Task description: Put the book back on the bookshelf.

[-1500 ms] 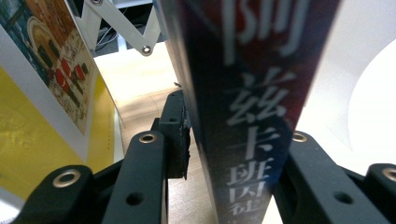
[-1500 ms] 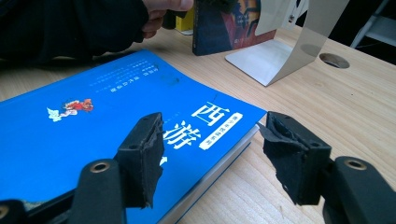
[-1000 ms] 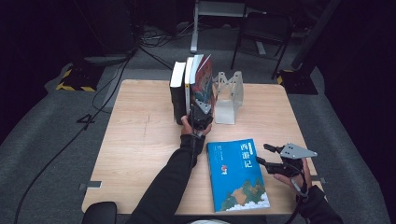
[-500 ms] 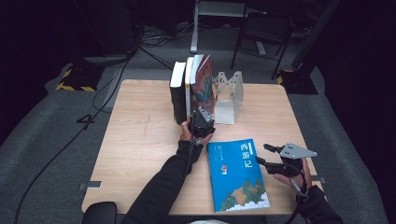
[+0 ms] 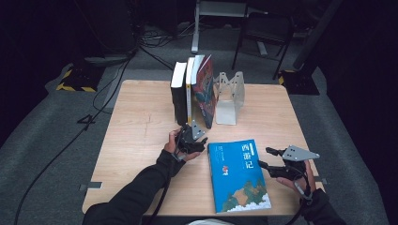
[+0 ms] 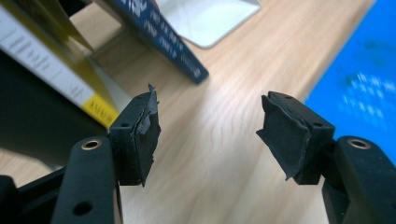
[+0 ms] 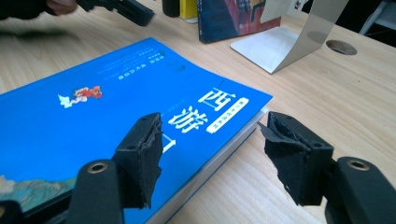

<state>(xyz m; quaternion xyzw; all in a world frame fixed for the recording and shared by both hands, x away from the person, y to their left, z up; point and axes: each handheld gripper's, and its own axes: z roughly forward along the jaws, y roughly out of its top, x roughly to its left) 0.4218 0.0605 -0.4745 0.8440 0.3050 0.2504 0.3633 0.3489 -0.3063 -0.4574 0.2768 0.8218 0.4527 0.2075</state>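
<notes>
Right gripper (image 7: 208,158) jaws gape at the blue book's (image 7: 107,116) near edge, flat on the desk (image 5: 141,140). Left gripper (image 6: 208,135), jaws just opened and empty, sits beyond before the standing books (image 5: 192,91). Next, probably: pinch and lift the book.

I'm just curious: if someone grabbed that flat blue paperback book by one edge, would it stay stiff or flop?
The blue paperback book would probably sag a little: its cover looks thin and soft. It seems fairly thick, so likely hefty for one edge grip. Lying flat on the smooth wooden table, it may slide when pushed rather than tip. The right gripper stands open at its corner.
</notes>
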